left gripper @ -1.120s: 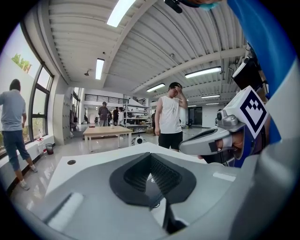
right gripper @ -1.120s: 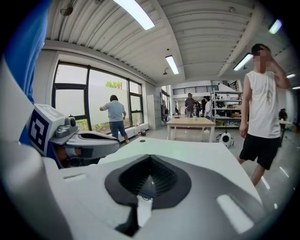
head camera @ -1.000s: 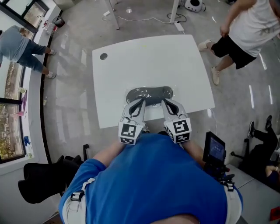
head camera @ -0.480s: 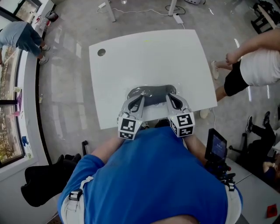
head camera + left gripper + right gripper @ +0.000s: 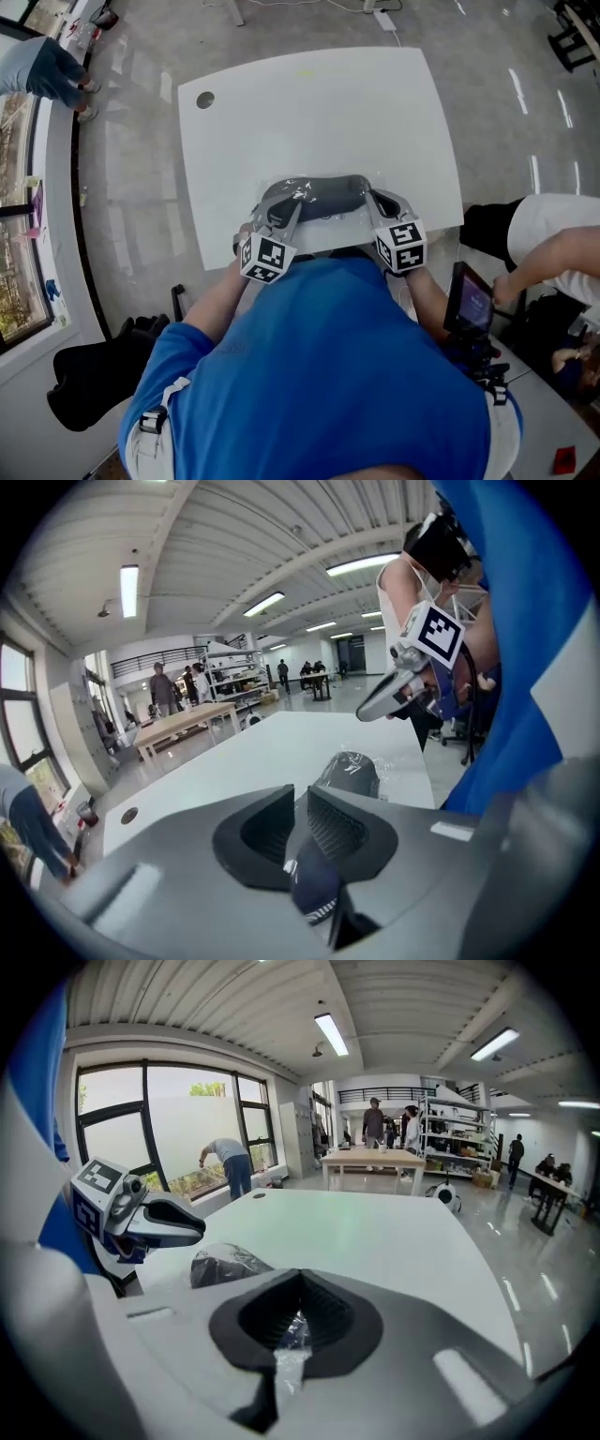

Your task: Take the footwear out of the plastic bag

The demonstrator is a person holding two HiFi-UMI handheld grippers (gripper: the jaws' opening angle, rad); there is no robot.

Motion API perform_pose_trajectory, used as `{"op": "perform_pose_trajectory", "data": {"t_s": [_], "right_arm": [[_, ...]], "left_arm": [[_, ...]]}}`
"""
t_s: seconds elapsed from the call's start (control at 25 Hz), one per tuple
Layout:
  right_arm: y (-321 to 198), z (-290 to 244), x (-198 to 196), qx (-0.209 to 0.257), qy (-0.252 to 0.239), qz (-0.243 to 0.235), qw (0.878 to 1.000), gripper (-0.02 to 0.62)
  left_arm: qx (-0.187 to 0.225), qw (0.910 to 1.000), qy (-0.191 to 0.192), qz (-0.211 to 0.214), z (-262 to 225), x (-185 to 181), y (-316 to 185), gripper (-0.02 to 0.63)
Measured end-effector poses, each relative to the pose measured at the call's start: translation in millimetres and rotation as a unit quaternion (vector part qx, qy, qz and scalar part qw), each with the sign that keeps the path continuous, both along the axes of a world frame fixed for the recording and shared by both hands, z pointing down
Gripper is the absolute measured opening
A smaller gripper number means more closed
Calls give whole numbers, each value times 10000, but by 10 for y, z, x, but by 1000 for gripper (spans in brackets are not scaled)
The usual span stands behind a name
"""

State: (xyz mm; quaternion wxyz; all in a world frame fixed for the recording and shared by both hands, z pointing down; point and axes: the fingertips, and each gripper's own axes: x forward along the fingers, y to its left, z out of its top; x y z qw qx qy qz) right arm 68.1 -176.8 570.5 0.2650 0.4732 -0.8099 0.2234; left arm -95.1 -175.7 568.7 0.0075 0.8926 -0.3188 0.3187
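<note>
With my right gripper (image 5: pixel 298 1309) clenched on film of the plastic bag (image 5: pixel 287 1354) near the table (image 5: pixel 319 103) edge, I wanted the left gripper (image 5: pixel 298 808), jaws just parting, to bite squarely on the footwear (image 5: pixel 314 888) seemingly loose between them.

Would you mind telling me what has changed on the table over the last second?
Both claws spread apart to the ends of the bagged footwear. The left claw has just been opening, the footwear's dark end between its jaws; the right claw is shut on the plastic bag. The bag remains at the near edge of the table.
</note>
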Motion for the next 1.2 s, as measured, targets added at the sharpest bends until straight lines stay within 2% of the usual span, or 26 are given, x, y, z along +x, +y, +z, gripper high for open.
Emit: {"op": "perform_pose_trajectory", "data": {"t_s": [0.12,0.24,0.44,0.52,0.6,0.8,0.92,1.08,1.12,1.2], "right_arm": [[-47,233,174,-165,123,-222,9995,3],[68,307,108,-277,281,-428,9983,3],[124,502,145,-587,328,-835,9942,5],[103,581,202,-705,344,-956,9923,5],[133,628,207,-786,410,-1104,9899,5],[276,761,141,-964,579,-1595,9808,17],[365,808,75,-1020,579,-1933,9741,34],[432,800,-28,-780,980,-2637,9565,64],[447,794,-69,-605,1184,-2884,9482,71],[499,806,-150,-171,1651,-3446,9240,90]], "left_arm": [[-8,9980,-478,419,205,191,-38,94],[-70,9923,-865,879,269,192,88,163],[-260,9794,-1515,1309,467,240,115,175],[-301,9751,-1741,1338,563,251,81,172],[-311,9738,-1856,1279,602,212,89,142],[-286,9736,-1955,1147,647,119,166,53],[-246,9736,-2000,1076,661,96,199,24],[-239,9747,-1987,996,655,61,195,8],[-261,9751,-1968,985,651,41,198,8],[-326,9763,-1907,971,640,9,212,8]]}}
